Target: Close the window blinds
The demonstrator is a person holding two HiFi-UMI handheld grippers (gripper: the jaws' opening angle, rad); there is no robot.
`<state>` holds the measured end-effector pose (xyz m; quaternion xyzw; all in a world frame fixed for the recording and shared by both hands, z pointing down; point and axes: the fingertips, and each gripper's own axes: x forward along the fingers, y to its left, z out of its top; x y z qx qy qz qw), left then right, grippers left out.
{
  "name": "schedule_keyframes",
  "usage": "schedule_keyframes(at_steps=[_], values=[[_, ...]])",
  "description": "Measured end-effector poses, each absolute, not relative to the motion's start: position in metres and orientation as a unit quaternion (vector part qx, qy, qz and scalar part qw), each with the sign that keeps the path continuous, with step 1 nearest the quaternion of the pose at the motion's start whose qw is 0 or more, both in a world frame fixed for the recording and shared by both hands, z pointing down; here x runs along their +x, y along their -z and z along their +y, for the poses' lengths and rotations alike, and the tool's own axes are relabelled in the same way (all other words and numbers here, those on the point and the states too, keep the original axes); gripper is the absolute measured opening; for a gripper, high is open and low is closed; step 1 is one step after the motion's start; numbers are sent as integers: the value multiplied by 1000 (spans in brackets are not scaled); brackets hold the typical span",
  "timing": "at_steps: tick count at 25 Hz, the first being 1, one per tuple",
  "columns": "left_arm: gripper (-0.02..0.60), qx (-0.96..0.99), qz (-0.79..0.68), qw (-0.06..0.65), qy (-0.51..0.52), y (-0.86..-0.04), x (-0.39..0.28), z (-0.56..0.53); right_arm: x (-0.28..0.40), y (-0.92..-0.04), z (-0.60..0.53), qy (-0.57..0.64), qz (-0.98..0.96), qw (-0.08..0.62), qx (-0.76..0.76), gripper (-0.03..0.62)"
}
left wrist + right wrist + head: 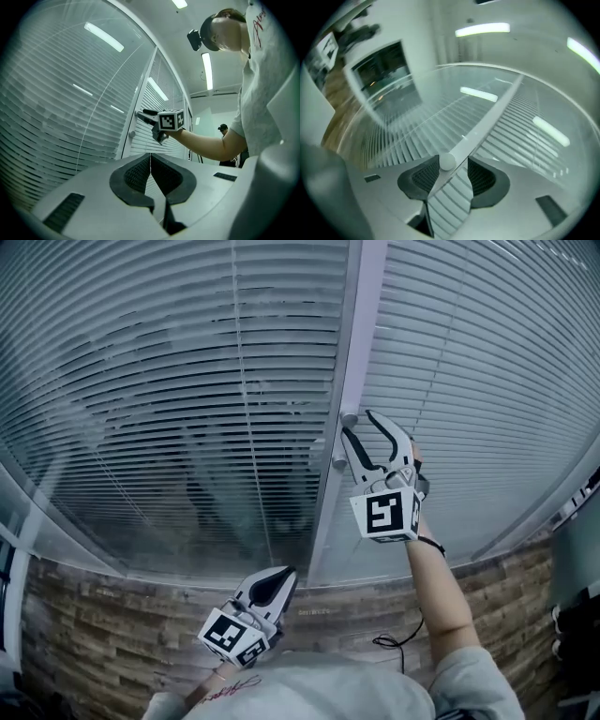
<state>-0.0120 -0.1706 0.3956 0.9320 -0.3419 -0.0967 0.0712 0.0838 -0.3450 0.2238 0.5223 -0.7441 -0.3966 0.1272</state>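
Right gripper view | right gripper (453, 164) jaws wide; knob (447, 161) between, toward 9 o'clock | advice: centre knob, close squarely.

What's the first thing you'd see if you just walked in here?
Wide grey blinds fill the windows. In the middle, the right tongs gape open at a small round knob on the white frame. The left tongs hang shut lower down.

Lit from above by long ceiling lights (206, 70), upper right of the left gripper view. Glazed across the whole upper head view, split down the middle by a pale frame (364, 334). Lined along the bottom with brown planks (103, 634), black cable (392, 643) lying lower right.
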Motion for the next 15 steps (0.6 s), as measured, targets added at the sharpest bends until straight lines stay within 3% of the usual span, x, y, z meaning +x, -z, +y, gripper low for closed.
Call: schedule_keyframes(at_steps=[3,5,10,15], values=[[18,932,-336,90,105,-396,-12,-168,82,-221,-337,198,-809,-55,551,175],[18,933,-336,85,103,-395,-12,-166,80,-223,-341,98,-813,-125,560,175],[18,931,-339,85,102,-396,-16,-165,85,-223,-351,-25,-791,-229,566,173],[18,931,-337,91,104,-393,-18,-164,89,-222,-357,-56,-764,-251,592,173]])
